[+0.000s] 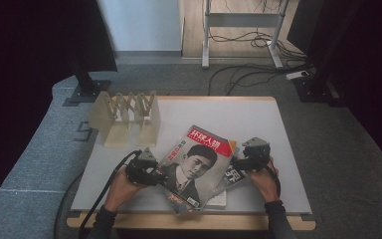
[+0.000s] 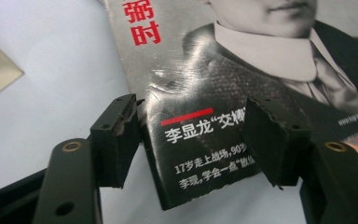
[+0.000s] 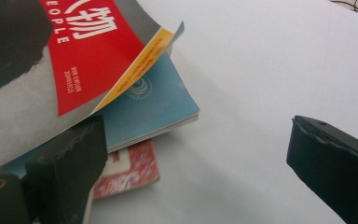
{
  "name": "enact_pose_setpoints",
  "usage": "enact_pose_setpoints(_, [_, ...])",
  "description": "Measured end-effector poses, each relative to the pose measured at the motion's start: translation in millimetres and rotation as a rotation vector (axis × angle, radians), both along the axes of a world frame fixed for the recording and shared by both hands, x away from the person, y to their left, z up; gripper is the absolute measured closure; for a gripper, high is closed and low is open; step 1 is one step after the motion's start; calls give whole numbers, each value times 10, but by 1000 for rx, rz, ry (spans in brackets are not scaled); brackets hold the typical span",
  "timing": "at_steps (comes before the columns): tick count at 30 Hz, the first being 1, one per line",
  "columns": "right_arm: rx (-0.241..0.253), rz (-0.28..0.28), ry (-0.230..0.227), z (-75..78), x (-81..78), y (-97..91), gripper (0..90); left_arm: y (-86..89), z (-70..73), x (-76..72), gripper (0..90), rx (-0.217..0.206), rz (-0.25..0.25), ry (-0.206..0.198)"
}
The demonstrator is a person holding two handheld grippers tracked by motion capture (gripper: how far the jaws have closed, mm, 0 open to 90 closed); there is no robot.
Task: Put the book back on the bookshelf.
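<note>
A magazine [image 1: 196, 164] with a black-and-white portrait and a red title lies tilted on top of a small stack near the table's front edge. My left gripper [image 1: 160, 175] is at its left edge. In the left gripper view the magazine [image 2: 242, 70] has its lower corner between the jaws of the left gripper [image 2: 193, 121], which stand apart: one beside the edge, the other over the cover. My right gripper [image 1: 237, 164] is at the stack's right side. In its own view the right gripper [image 3: 196, 135] is open wide, one jaw under the magazine's [image 3: 51, 60] overhanging edge, the other over bare table.
Under the magazine lie a blue book [image 3: 158, 107] and a red-covered one [image 3: 130, 168]. A wooden slotted rack [image 1: 127, 117] stands at the table's [image 1: 238, 112] back left. Desk legs and cables [image 1: 243, 45] are on the floor beyond.
</note>
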State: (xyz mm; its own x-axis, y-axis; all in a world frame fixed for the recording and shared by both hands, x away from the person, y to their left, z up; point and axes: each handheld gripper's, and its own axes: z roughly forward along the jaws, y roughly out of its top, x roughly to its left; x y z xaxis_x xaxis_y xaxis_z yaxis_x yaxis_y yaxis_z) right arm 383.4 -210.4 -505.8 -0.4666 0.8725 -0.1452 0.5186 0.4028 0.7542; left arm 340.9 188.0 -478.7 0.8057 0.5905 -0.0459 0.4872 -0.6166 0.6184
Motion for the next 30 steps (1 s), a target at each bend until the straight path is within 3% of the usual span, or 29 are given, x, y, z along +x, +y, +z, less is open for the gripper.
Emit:
enact_pose_setpoints(7, [-12,7,4,18,186,50,48,76,-17,-95,435,-44,-15,17])
enact_pose_setpoints(18, [-11,3,10,22,413,104,79,-9,-34,-263,455,-45,-66,7])
enact_pose_setpoints(21, [-2,11,19,35,445,82,76,-1,-30,-268,445,-58,-56,-2])
enact_pose_setpoints(25, [2,23,14,129,400,53,71,54,-22,-236,265,-50,5,-30])
enact_pose_setpoints(28, [26,33,20,209,328,27,59,137,-18,-212,152,-84,49,-33])
enact_pose_setpoints(30, [41,47,26,241,287,21,52,200,-22,-215,123,-99,68,-39])
